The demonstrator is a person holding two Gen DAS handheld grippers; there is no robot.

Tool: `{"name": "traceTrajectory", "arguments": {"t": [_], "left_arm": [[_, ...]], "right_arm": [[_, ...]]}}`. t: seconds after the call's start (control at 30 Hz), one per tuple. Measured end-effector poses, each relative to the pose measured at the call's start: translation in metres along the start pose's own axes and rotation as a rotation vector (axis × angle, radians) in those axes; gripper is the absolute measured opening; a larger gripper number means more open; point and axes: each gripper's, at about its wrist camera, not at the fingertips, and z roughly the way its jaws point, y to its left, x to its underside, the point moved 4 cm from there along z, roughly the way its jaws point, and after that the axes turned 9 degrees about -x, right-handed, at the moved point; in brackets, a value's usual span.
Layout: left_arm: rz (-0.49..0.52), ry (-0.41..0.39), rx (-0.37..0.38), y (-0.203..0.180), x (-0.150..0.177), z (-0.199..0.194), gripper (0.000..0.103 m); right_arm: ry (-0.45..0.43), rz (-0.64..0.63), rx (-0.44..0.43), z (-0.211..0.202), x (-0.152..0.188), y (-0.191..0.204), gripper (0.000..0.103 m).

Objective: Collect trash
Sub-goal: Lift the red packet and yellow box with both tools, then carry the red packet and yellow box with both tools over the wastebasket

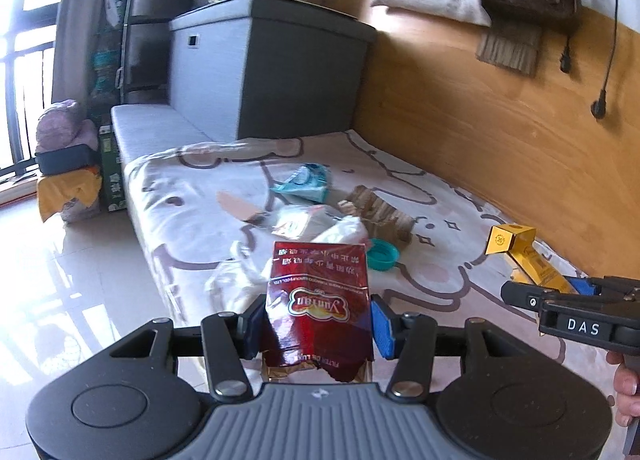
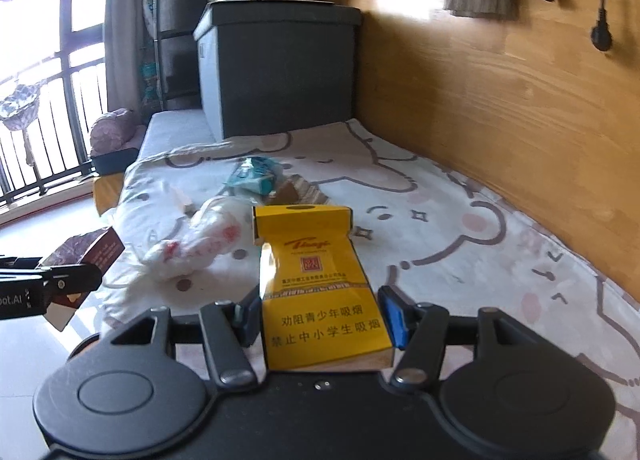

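While both packs sit clamped, this looks like the carry-off step of the trash collection. The left hand-held gripper (image 1: 318, 324) has its blue pads pressed on the sides of a torn red cigarette pack (image 1: 318, 300), low centre of the left wrist view. The right hand-held gripper (image 2: 320, 318) is closed the same way on a yellow cigarette pack (image 2: 316, 292) with its lid flipped open, low centre of the right wrist view. Each pack hangs above the bed (image 1: 420, 196) edge, clear of the sheet.

Next move, as I read it: both loads need a bin or bag, and none shows in either view, so the hands will have to swing away from the bed to find one, then spread their jaws over it. The torn red pack is flimsy at its lower end, so a steady squeeze matters.

Counting what is left on the bed, middle of the frame:
- one crumpled white plastic bag (image 2: 196, 244)
- one teal wrapper (image 1: 304, 182)
- one teal round lid (image 1: 383, 254)
- one brown cardboard piece (image 1: 380, 212)
- one flat tan strip (image 1: 236, 208)
- one clear packet (image 1: 296, 222), too blurred to name better

Two cigarette packs in hand, six pieces still lying there.
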Motion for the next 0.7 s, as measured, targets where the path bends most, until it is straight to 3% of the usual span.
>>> {"name": "traceTrajectory", "arguments": {"t": [0.7], "left_arm": [[-0.097,-0.001,-0.194,0.143,0.019,-0.034,0.053]], "right_arm": [[0.034,-0.079,-0.181,0.033,-0.001,0.142,0.06]]}}
